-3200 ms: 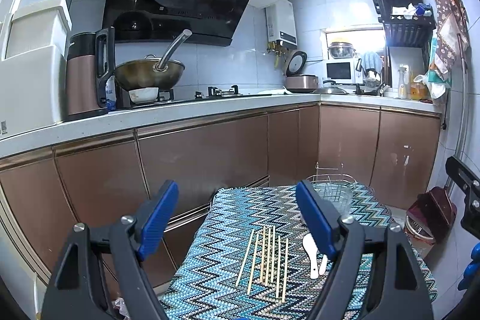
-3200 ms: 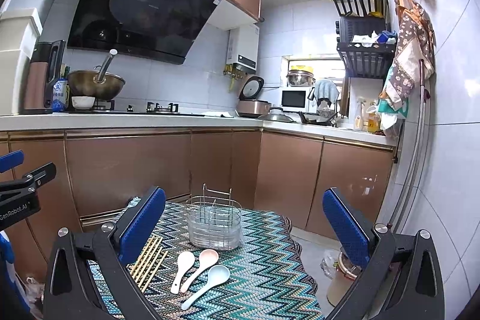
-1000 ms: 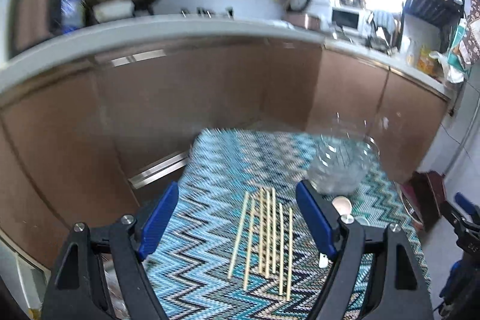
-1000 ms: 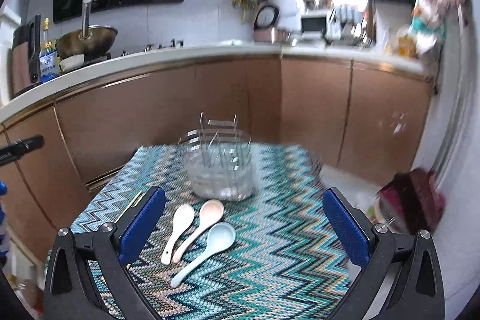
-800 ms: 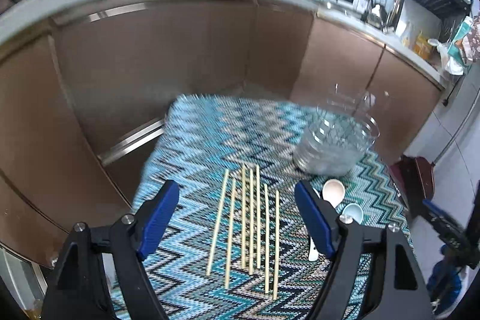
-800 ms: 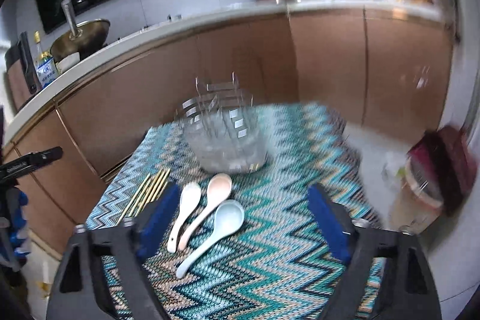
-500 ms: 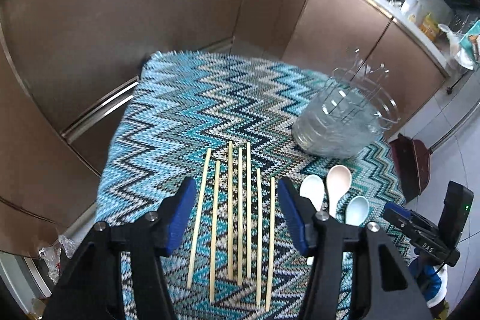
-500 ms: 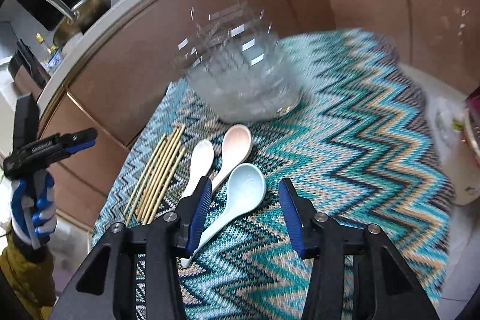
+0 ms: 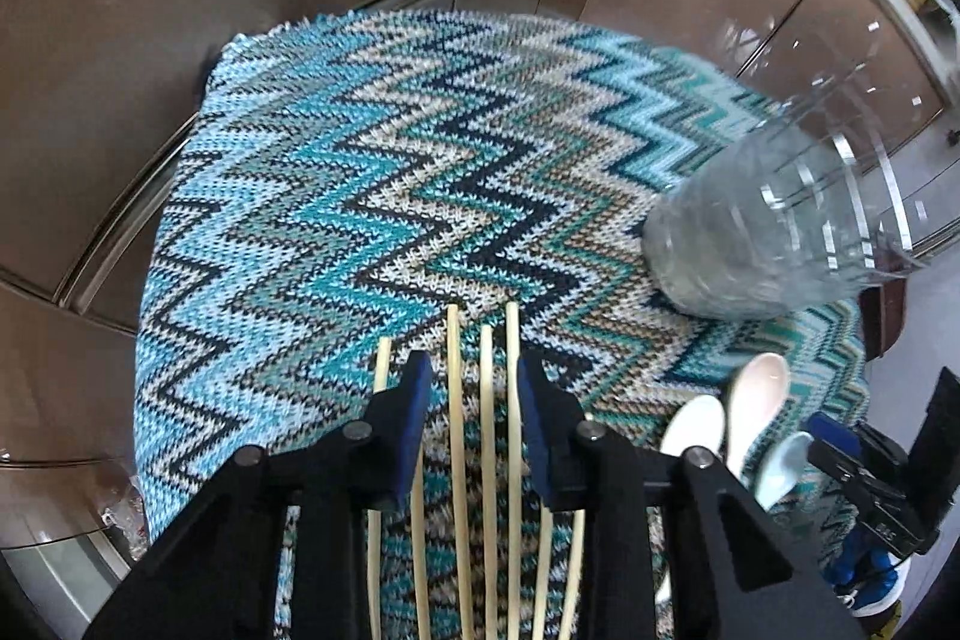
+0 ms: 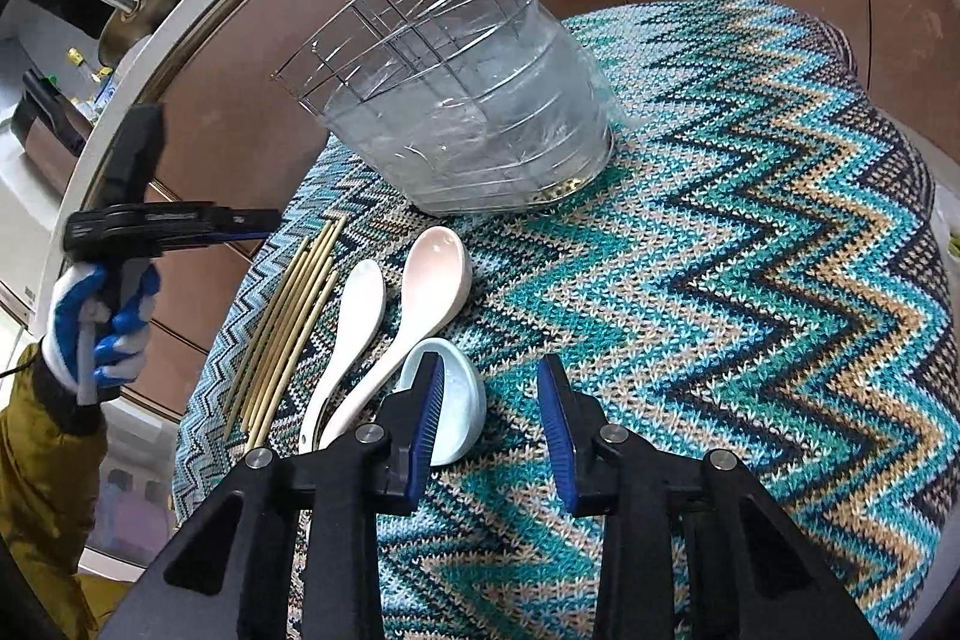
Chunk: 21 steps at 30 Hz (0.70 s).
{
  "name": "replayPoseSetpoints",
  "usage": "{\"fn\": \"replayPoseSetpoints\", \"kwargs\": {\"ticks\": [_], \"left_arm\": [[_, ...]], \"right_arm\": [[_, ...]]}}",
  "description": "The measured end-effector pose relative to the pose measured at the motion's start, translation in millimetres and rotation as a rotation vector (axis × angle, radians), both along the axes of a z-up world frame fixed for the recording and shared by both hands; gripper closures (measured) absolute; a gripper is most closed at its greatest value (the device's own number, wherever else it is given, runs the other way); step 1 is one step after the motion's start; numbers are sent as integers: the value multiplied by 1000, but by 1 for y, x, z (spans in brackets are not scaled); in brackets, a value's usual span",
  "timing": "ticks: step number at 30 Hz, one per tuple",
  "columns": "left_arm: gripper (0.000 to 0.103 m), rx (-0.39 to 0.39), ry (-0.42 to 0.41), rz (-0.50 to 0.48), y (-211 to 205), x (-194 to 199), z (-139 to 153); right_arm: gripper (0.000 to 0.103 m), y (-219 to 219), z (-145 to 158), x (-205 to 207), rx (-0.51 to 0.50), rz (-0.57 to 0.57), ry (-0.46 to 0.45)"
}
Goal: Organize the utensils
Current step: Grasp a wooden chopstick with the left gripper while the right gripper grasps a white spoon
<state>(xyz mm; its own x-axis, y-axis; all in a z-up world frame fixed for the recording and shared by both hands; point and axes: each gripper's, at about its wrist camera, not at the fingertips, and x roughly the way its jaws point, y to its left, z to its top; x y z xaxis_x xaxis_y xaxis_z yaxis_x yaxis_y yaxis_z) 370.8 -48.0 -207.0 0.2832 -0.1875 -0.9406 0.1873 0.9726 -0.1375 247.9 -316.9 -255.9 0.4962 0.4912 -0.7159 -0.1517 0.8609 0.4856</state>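
Around my work sits a clear plastic utensil holder [image 10: 474, 124] with a wire rack inside, standing upright at the far side of the zigzag knitted cloth [image 10: 750, 232], and brown cabinet doors [image 9: 180, 10] curve close around the far and left edges of the table. My left claw [image 9: 471, 400] hangs low over the row of chopsticks [image 9: 483, 430], its blue-padded jaws parted and gripping nothing; three sticks show in the gap between them, and more lie just outside each jaw. The chopsticks lie flat, side by side, long axes running away from me toward the holder, far tips stopping short of it with bare cloth between. My right claw [image 10: 489, 418] is also parted and empty, low over the cloth, its left jaw touching or just over the bowl of the pale blue spoon [image 10: 450, 400]; I cannot tell which. Three spoons lie just right of the chopsticks: the white spoon [image 10: 354, 322], the pink spoon [image 10: 420, 286] and the blue one, bowls toward the holder, handles slanting back toward me. In the right view my gloved left hand [image 10: 96, 322] holds its tool at the table's left edge. To the right of the spoons the cloth lies open out to its right edge.
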Motion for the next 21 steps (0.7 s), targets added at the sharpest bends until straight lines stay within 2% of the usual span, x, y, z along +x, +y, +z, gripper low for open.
{"fn": "replayPoseSetpoints", "kwargs": {"ticks": [6, 15, 21], "left_arm": [[88, 32, 29, 19, -1, 14, -16], [91, 52, 48, 14, 0, 22, -26], [91, 58, 59, 12, -4, 26, -33]], "right_arm": [[74, 3, -2, 4, 27, 30, -2], [77, 8, -6, 10, 27, 48, 4], [83, 11, -12, 16, 37, 55, 19]]}}
